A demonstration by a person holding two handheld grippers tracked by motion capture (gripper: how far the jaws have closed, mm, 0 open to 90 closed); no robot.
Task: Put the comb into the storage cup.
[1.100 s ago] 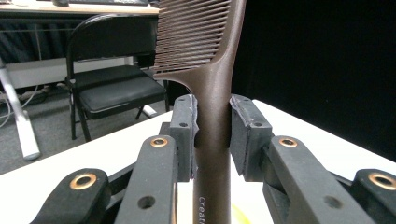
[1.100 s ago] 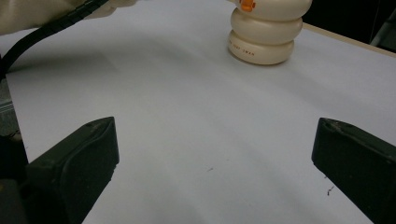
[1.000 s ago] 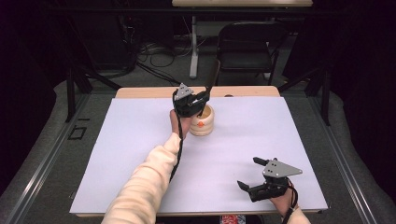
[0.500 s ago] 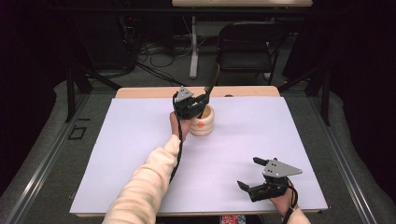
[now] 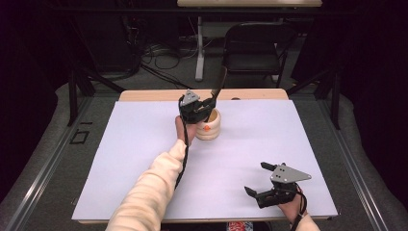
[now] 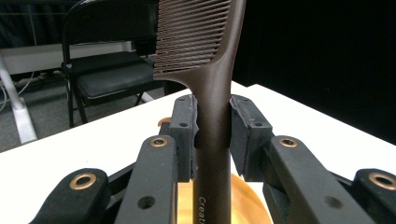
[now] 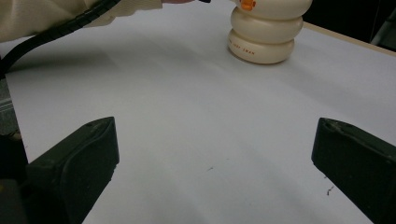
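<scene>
A cream ribbed holder [image 5: 210,126] with an orange beak mark stands near the table's far middle; the right gripper view has it [image 7: 265,31] at the top. My left gripper [image 5: 198,109] hovers over its mouth, shut on the handle of a dark brown comb [image 5: 216,89] that stands upright. In the left gripper view both pads clamp the comb [image 6: 212,107], whose teeth rise above them and whose lower end reaches toward the holder's yellow inside [image 6: 245,205]. Near the front right corner my right gripper [image 5: 257,179] rests low over the table, open, with bare white surface between its fingers.
The white sheet covers the table [image 5: 144,144] apart from a wooden strip along the far edge. A black folding chair [image 5: 255,45] and cables lie on the floor beyond. A cream sleeve [image 5: 149,192] and black cable cross the front left.
</scene>
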